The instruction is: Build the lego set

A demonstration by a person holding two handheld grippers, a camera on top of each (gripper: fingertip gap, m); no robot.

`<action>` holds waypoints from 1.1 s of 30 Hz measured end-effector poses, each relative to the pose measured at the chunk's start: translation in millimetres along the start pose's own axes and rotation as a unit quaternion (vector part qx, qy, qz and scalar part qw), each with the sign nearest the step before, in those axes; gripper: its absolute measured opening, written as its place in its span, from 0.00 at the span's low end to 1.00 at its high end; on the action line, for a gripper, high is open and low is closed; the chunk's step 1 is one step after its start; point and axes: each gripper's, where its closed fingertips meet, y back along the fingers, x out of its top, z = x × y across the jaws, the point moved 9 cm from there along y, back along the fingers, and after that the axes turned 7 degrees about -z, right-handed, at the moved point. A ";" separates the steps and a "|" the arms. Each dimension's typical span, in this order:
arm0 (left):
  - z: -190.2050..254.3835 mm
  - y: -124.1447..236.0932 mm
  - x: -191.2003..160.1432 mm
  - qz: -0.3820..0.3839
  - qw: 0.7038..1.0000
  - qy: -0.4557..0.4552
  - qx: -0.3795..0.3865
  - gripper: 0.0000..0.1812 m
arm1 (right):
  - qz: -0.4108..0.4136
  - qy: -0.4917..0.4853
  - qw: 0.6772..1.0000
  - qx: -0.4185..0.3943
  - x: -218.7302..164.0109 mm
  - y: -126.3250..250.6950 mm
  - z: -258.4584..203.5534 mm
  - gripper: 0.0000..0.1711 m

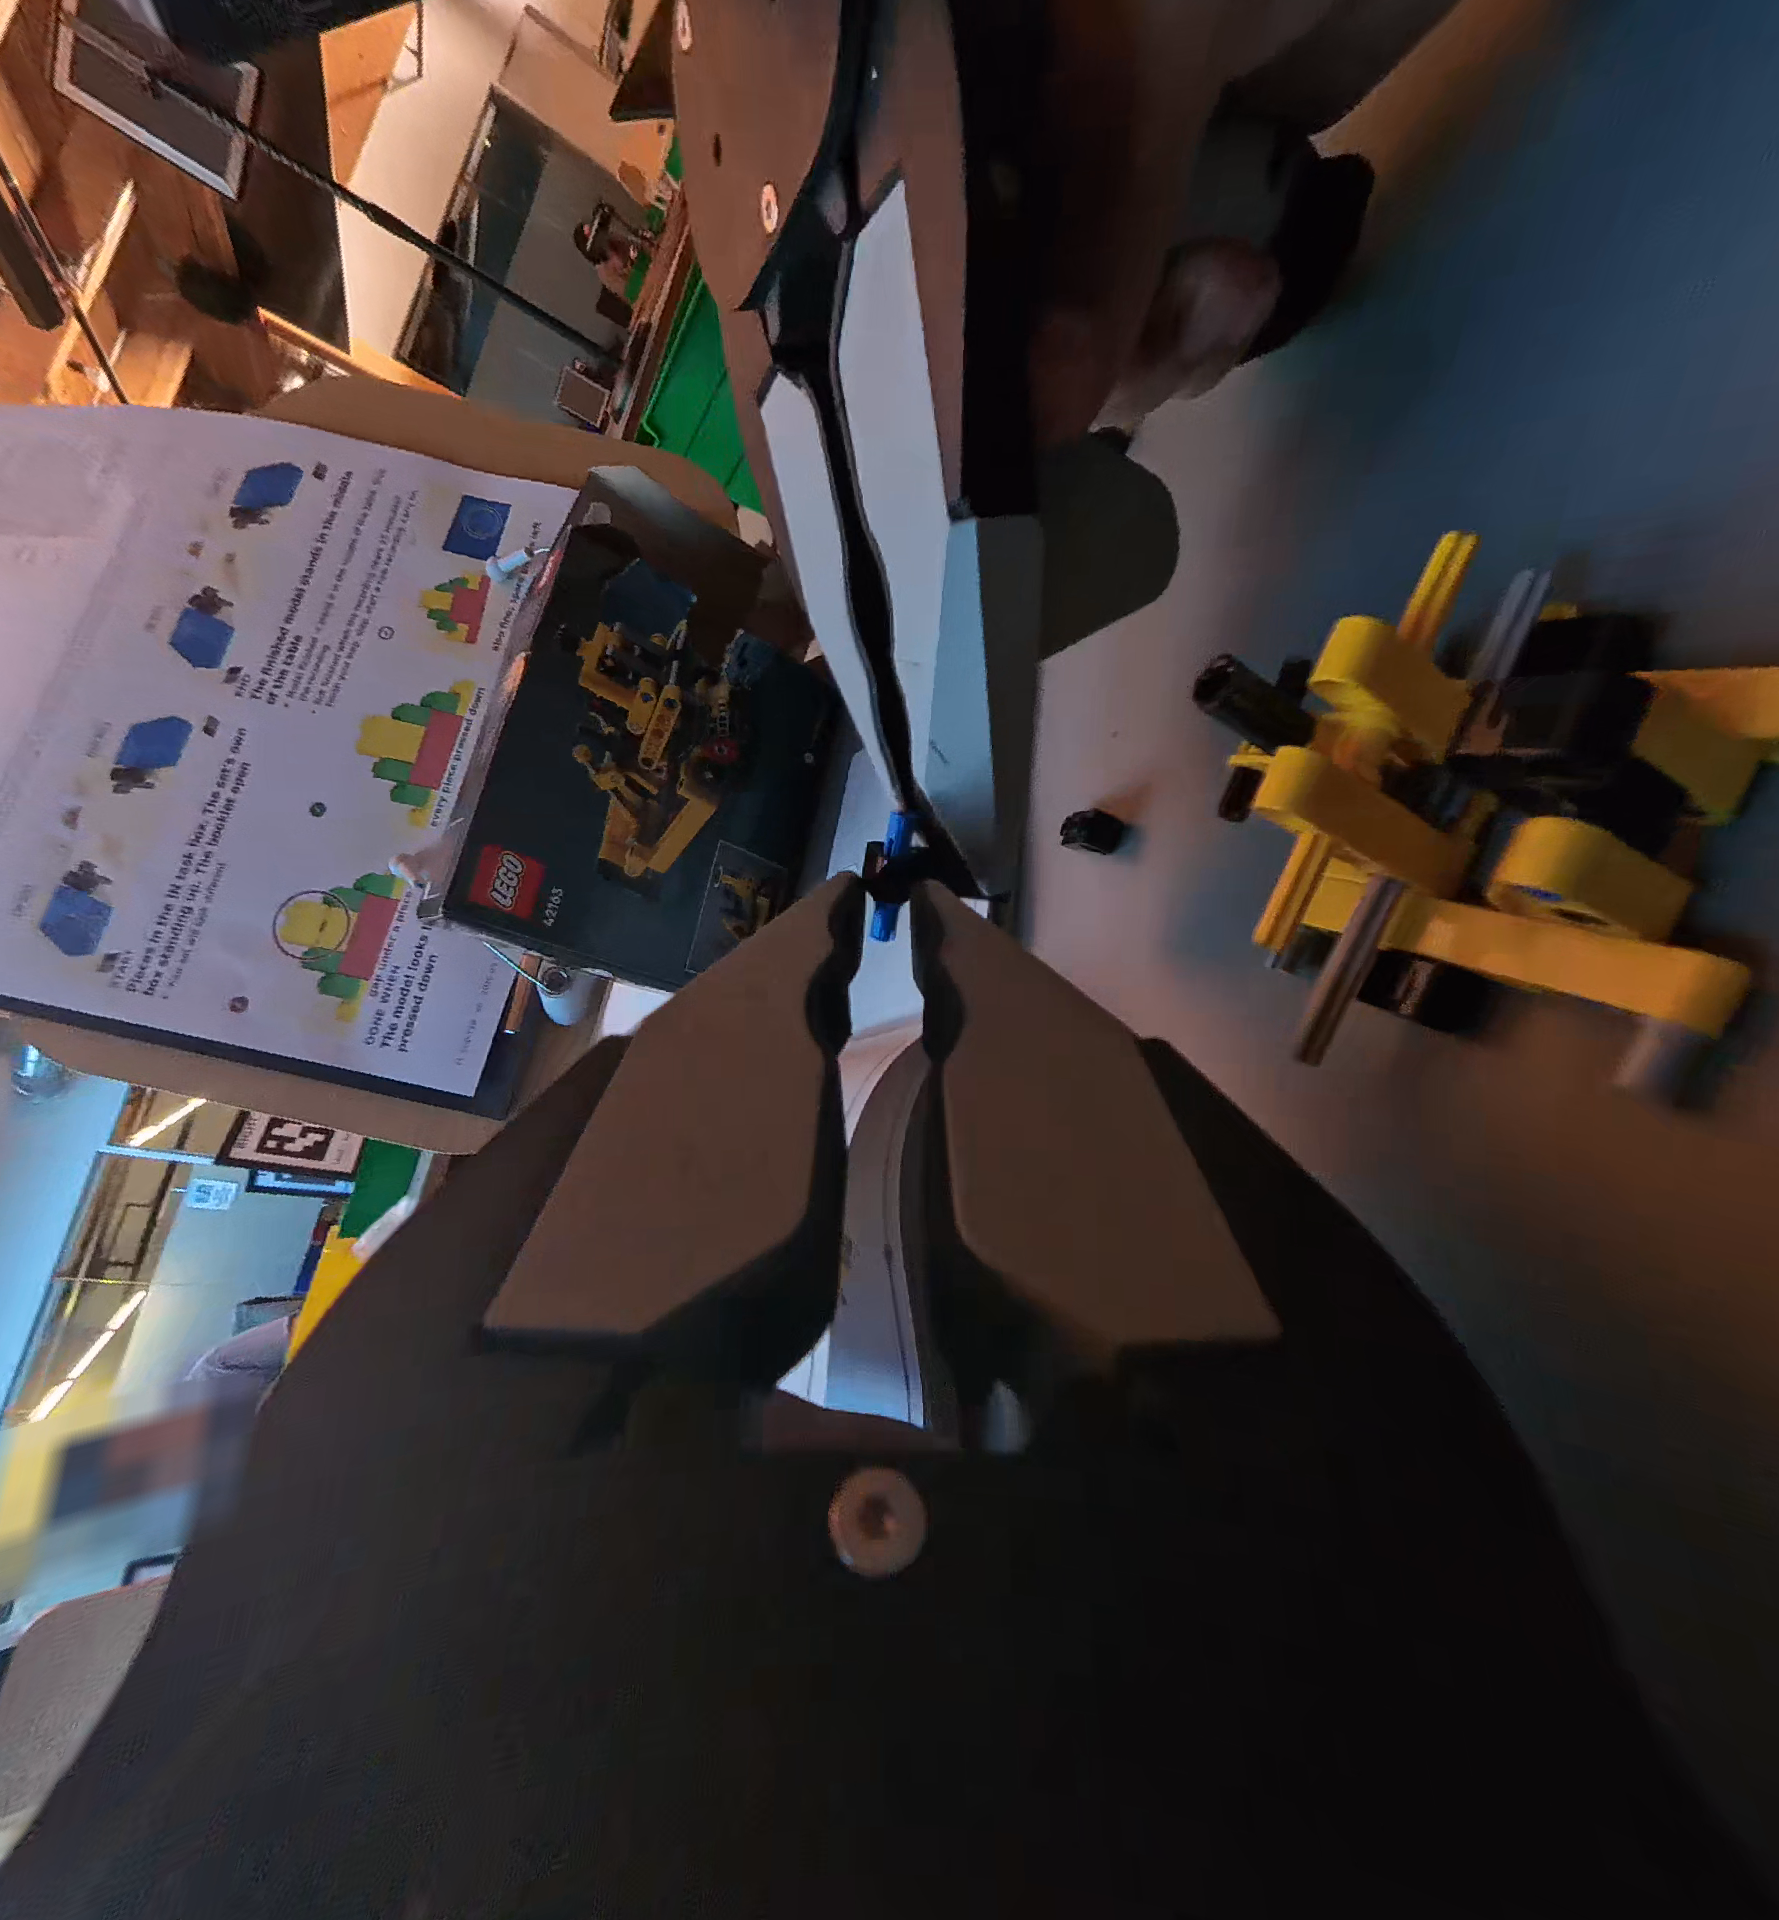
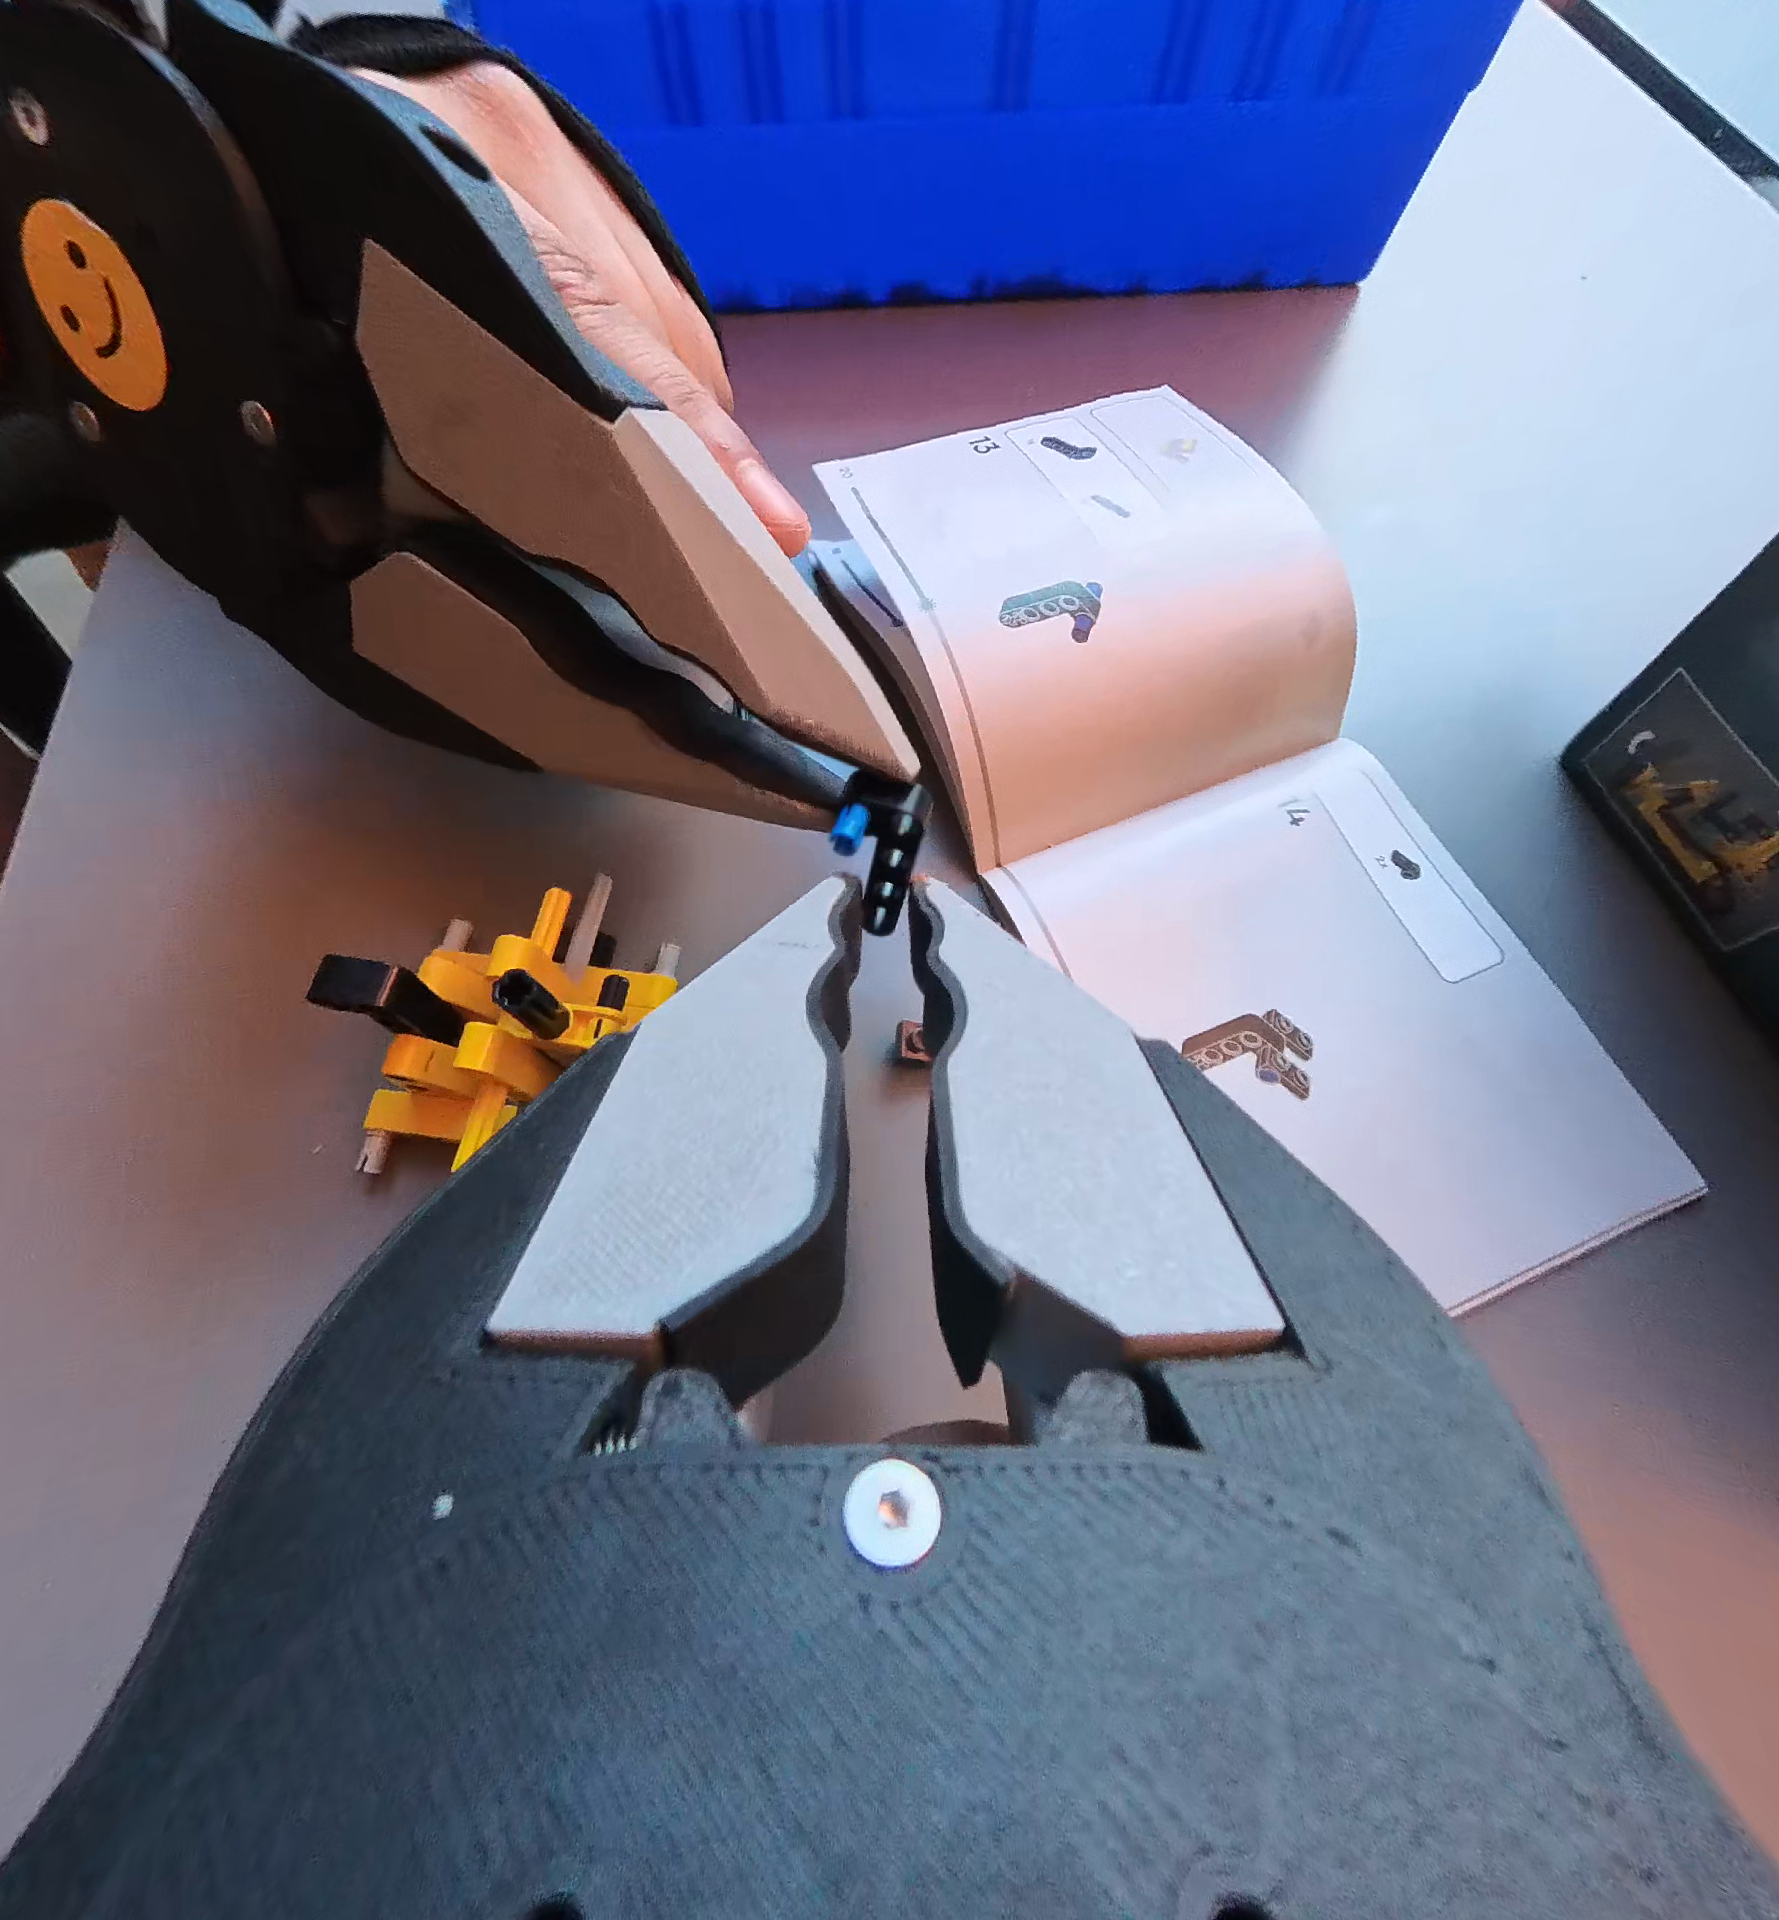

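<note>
**Two grippers meet at a small black beam**

The left gripper (image 2: pixel 869 795), seen from the right wrist view, comes in from the far left with a hand (image 2: pixel 604 260) behind it. Its tips are closed on the top end of a short black beam (image 2: pixel 890 852), which carries a blue pin (image 2: pixel 845 828) sticking out to the left. The beam hangs above the table (image 2: pixel 189 779).

The right gripper (image 2: pixel 880 894) points up at the beam from the near side. Its fingers stand slightly apart, with the lower end of the beam between the tips; whether they touch or pinch it I cannot tell.

In the left wrist view the same meeting shows: the left gripper (image 1: pixel 883 894) has beam (image 1: pixel 890 868) and pin (image 1: pixel 885 914) at its tips, the right gripper's fingers (image 1: pixel 895 416) reaching down from above.

The yellow model (image 2: pixel 490 1039), partly built, lies on the table near left of the right gripper. A small dark piece (image 2: pixel 911 1042) lies loose on the table between the right gripper's fingers. The booklet (image 2: pixel 1280 935) lies open to the right, the set's box (image 2: pixel 1716 810) far right. A blue bin (image 2: pixel 968 156) stands at the far edge.
</note>
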 end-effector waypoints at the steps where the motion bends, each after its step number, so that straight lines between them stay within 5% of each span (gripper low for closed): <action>1: -0.5 0.0 -0.4 0.000 1.000 0.003 -0.002 0.03 | 0.003 -0.003 1.000 0.003 -0.4 0.8 0.8 0.03; 14: -9.4 6.8 0.5 0.048 0.993 0.094 -0.055 0.11 | 0.031 -0.022 0.998 0.050 -2.0 8.9 3.3 0.02; 21: -11.4 10.3 0.1 0.070 0.973 0.159 -0.152 0.13 | 0.032 0.066 0.997 0.033 -3.2 15.1 -4.9 0.02; 33: -17.7 17.6 3.9 0.116 0.949 0.213 -0.202 0.09 | 0.057 0.155 0.986 0.024 -0.1 15.8 -20.2 0.02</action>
